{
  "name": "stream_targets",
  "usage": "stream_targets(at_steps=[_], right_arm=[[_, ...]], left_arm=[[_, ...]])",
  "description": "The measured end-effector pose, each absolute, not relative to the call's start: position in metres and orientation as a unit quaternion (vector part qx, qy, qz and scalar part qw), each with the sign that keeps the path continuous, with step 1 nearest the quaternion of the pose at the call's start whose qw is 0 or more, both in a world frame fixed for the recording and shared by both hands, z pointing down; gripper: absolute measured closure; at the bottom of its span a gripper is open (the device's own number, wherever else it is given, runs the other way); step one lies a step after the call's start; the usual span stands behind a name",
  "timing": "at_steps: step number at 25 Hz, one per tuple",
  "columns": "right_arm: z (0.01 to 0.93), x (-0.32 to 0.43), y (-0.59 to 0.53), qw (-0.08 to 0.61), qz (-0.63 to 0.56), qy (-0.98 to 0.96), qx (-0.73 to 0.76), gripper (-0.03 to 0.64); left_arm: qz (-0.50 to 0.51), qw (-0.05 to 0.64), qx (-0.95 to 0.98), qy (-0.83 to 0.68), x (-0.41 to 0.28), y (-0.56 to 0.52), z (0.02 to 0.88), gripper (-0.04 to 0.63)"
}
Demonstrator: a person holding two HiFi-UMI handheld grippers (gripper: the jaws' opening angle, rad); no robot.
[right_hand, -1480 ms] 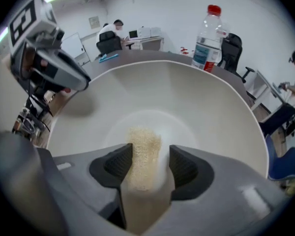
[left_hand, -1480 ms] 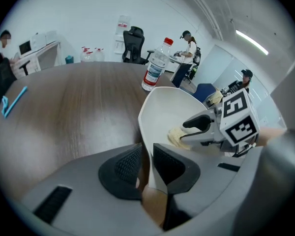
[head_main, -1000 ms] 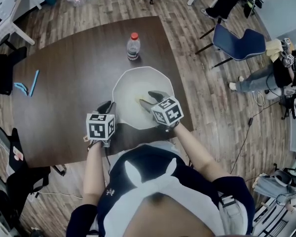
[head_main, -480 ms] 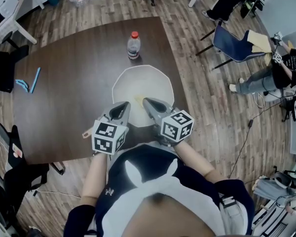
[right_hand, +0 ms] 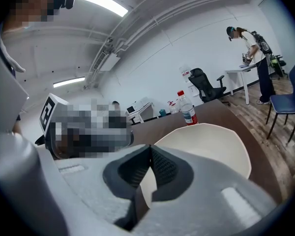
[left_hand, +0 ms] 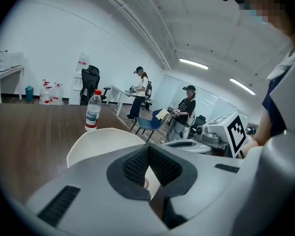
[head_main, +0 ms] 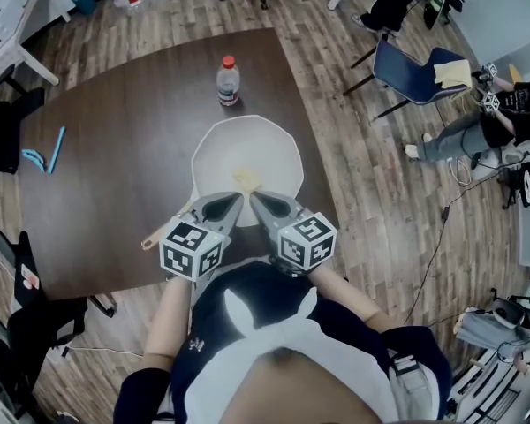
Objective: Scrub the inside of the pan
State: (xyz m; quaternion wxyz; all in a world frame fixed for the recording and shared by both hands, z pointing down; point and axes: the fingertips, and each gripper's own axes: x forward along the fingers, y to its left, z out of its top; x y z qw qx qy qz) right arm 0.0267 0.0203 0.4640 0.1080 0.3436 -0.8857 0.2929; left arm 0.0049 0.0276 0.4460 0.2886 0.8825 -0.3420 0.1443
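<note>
Looking steeply down from the head view, a person holds two grippers side by side at the near edge of a dark brown table [head_main: 115, 193]. The left gripper [head_main: 234, 201] and the right gripper [head_main: 257, 200] angle inward so their tips nearly meet. Each carries a cube with black and white square markers at its rear. Both pairs of jaws are pressed fully together with nothing between them; each gripper view shows the ribbed black pads meeting in a tight seam.

The white pan [head_main: 256, 144], wide and many-sided, sits on the table just beyond the tips, which overlap its near rim in the head view. A small yellowish item [head_main: 246, 179] lies inside the pan (possibly a sponge, though it is too small to tell). A tan handle [head_main: 150, 240] pokes out beside the left gripper.

A clear water bottle [head_main: 227, 80] with a red cap stands upright past the pan's far side. A blue chair [head_main: 415, 71] stands on the wooden floor to the right.
</note>
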Motion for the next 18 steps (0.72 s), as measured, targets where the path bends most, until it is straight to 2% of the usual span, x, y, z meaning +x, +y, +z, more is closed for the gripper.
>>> stream_targets(at_steps=[18], right_arm=[[0.460,0.057,-0.001,0.132,0.258,-0.887,0.359,0.618]], left_arm=[[0.162,0.274,0.891,-0.325,0.025,0.019,0.449,0.592]])
